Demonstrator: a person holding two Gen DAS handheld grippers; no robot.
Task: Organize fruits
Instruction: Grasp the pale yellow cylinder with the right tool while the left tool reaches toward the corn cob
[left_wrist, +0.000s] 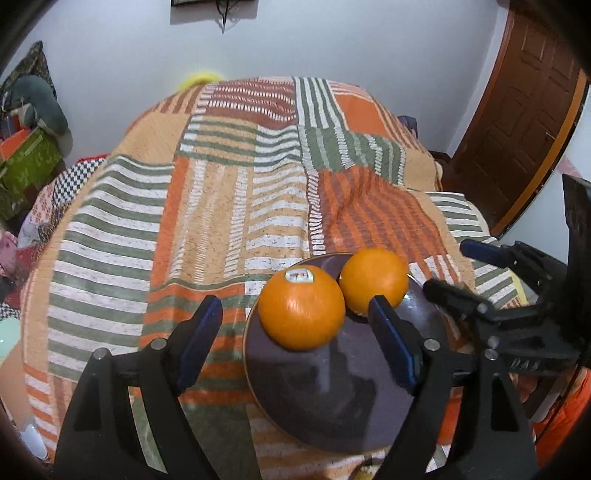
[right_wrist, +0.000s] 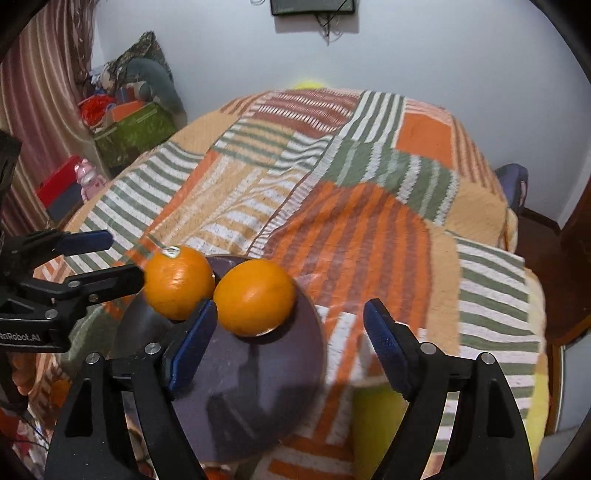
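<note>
Stickered fruit: a round, glossy orange with a small white label on top (left_wrist: 301, 312) sits on the dark round plate with a thin brass-coloured rim (left_wrist: 332, 398), toward its 11 o'clock edge in the left wrist view.
Plain fruit: a second round orange without a label (left_wrist: 373, 282) lies just beside the first, at about 1 o'clock on the plate; whether the two skins touch is hard to tell through the blur.
Plate: it rests on the striped patchwork bedspread in orange, green and cream (left_wrist: 184, 221).
Left gripper (left_wrist: 301, 343): jaws spread wide, nothing held; the stickered orange shows between the blue pads, unpressed.
Right gripper (right_wrist: 291, 343): likewise spread and empty, the plain orange at its 11 o'clock.
Handling: probably firm, moderately heavy, waxy-skinned and prone to roll on the smooth plate.
Hold: across the widest girth, pads on opposite sides, squeezed gently.
</note>
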